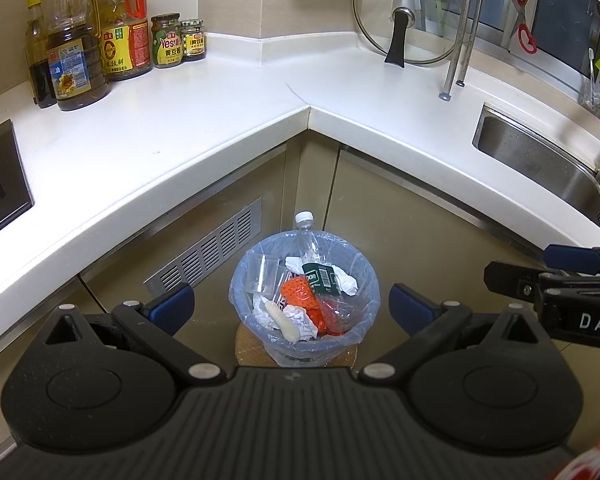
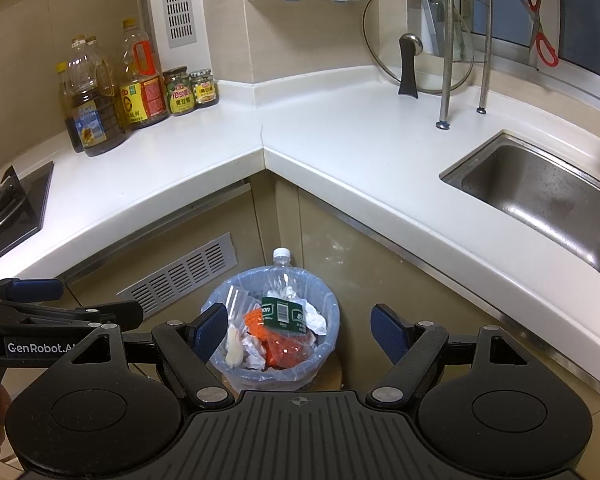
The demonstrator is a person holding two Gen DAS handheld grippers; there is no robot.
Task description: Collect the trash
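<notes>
A small bin lined with a blue bag (image 1: 236,300) (image 2: 332,312) stands on the floor in the cabinet corner. It holds a clear plastic bottle (image 1: 306,236) (image 2: 283,268), a clear cup (image 1: 262,276), crumpled white paper (image 1: 298,316), an orange net (image 1: 300,296) (image 2: 256,320), a green label (image 1: 320,278) (image 2: 282,314) and a white ribbed stick (image 1: 282,320). My left gripper (image 1: 292,306) hangs above the bin, open and empty. My right gripper (image 2: 300,330) is also open and empty over the bin. Each gripper shows at the edge of the other's view.
A white L-shaped counter (image 1: 180,120) (image 2: 340,140) wraps the corner. Oil and sauce bottles (image 1: 80,48) (image 2: 100,100) stand at the back left. A glass pot lid (image 1: 404,16), a steel sink (image 2: 540,196) and a hob (image 1: 0,176) sit on the counter. A vent grille (image 1: 212,248) is in the cabinet front.
</notes>
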